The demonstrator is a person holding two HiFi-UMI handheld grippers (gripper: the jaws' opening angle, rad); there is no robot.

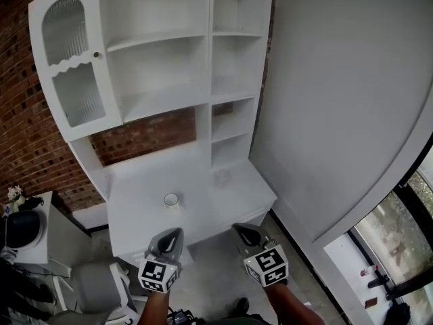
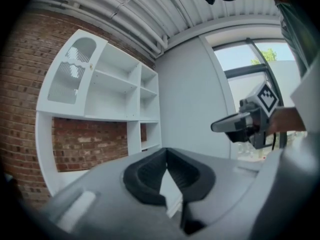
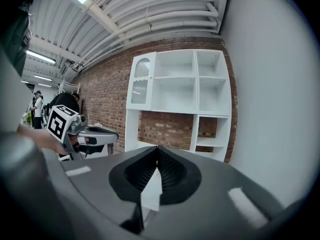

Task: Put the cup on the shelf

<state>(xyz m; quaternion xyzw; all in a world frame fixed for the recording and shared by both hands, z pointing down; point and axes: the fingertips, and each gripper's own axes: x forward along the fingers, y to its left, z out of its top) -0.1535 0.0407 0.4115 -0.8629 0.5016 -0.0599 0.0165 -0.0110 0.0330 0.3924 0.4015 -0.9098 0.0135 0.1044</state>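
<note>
Twice checked the tools: found the left gripper pinched tight with nothing between the pads, and the right gripper the same. Saw both held side by side, near and low, tips toward the white shelf unit. Noted brick wall behind and left of the unit, plain white wall hard against its right side. Noted ribbed-glass door shut over the upper left compartment, open compartments to its right. Saw grey chair near left, window near right. Saw only bare floor between tools and counter. Spotted cup on that counter, left of middle, below the brick-backed recess, well apart from both tools. Recorded it upright, mouth up, long axis vertical; could not make out a handle. Saw faint clear shape further right on the counter, too dim to identify.
</note>
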